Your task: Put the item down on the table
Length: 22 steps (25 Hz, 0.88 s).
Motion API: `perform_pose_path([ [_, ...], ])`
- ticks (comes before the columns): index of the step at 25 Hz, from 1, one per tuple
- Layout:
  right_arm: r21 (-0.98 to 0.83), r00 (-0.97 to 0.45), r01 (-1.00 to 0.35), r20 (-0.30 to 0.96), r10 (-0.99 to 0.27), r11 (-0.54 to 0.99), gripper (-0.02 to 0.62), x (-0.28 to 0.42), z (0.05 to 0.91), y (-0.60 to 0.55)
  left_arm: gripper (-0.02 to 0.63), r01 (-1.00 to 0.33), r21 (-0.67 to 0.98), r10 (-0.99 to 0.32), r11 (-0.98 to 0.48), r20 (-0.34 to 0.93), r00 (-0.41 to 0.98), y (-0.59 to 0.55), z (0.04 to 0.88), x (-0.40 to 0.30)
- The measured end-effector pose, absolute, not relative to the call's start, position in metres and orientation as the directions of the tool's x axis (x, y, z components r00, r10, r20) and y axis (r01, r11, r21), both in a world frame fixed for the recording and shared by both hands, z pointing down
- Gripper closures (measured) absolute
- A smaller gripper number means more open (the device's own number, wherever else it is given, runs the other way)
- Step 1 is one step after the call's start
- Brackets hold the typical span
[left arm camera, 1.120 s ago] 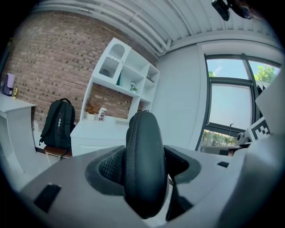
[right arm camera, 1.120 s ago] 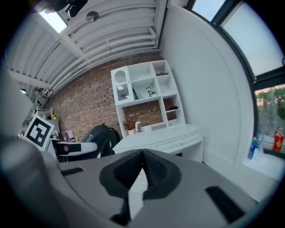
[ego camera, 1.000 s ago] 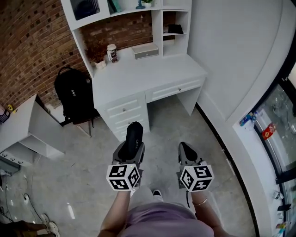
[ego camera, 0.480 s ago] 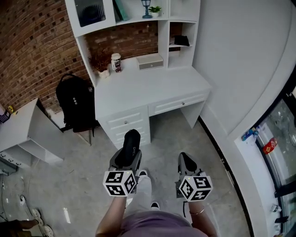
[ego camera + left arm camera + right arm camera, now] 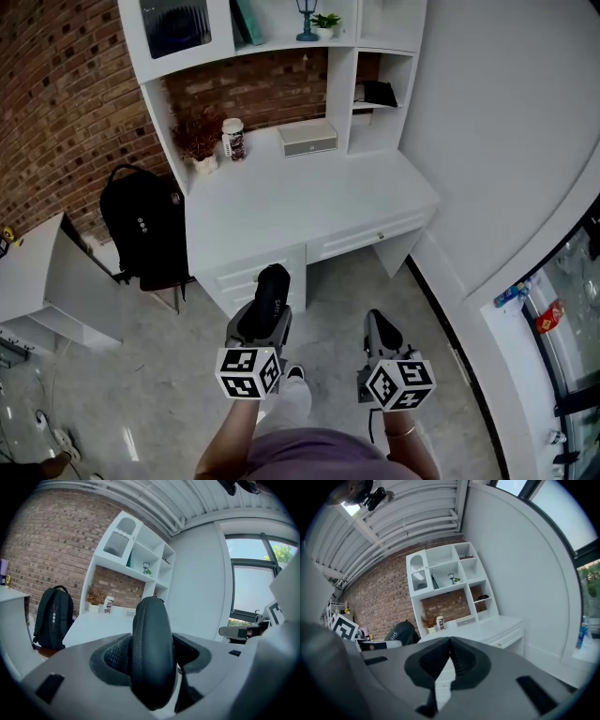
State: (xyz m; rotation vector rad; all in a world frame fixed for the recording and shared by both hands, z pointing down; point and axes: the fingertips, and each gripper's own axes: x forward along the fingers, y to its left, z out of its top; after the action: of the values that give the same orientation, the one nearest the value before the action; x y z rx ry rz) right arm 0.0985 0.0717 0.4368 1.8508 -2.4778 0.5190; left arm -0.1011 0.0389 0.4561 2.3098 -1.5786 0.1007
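Note:
A black zippered oval case [image 5: 271, 292] stands on edge between the jaws of my left gripper [image 5: 265, 314], which is shut on it. In the left gripper view the case [image 5: 151, 653] fills the gap between the pads of the left gripper [image 5: 152, 657]. My right gripper [image 5: 380, 330] hangs beside it, shut and holding nothing; in the right gripper view its pads [image 5: 459, 657] meet. Both are held over the floor, short of the white desk [image 5: 300, 202], whose top [image 5: 101, 625] lies ahead.
On the desk's back edge stand a potted plant [image 5: 199, 141], a jar [image 5: 232, 139] and a white box [image 5: 309, 139], under shelves. A black backpack [image 5: 141, 225] leans left of the desk. A white side table [image 5: 37, 272] is at far left, a curved white wall [image 5: 506, 141] at right.
The desk has come nearer and fills more of the head view as the person steps forward. Both grippers keep their hold and place relative to the body.

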Motion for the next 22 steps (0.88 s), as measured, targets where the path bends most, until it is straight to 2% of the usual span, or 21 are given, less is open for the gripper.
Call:
perform_pose_path([
  [11,-0.26,-0.241,-0.948,0.197,-0.95,0.186,0.594,0.072,0.43,-0.052,0.339,-0.896,0.215,-0.877,-0.389,0.211,0.432,-0.096,0.44,-0.129],
  [22,-0.265,-0.209,-0.953,0.211,-0.955,0.15,0.594,0.064,0.435,-0.11,0.339,-0.887,0.213,-0.873,-0.41,0.19,0.45,-0.17,0.434,-0.139],
])
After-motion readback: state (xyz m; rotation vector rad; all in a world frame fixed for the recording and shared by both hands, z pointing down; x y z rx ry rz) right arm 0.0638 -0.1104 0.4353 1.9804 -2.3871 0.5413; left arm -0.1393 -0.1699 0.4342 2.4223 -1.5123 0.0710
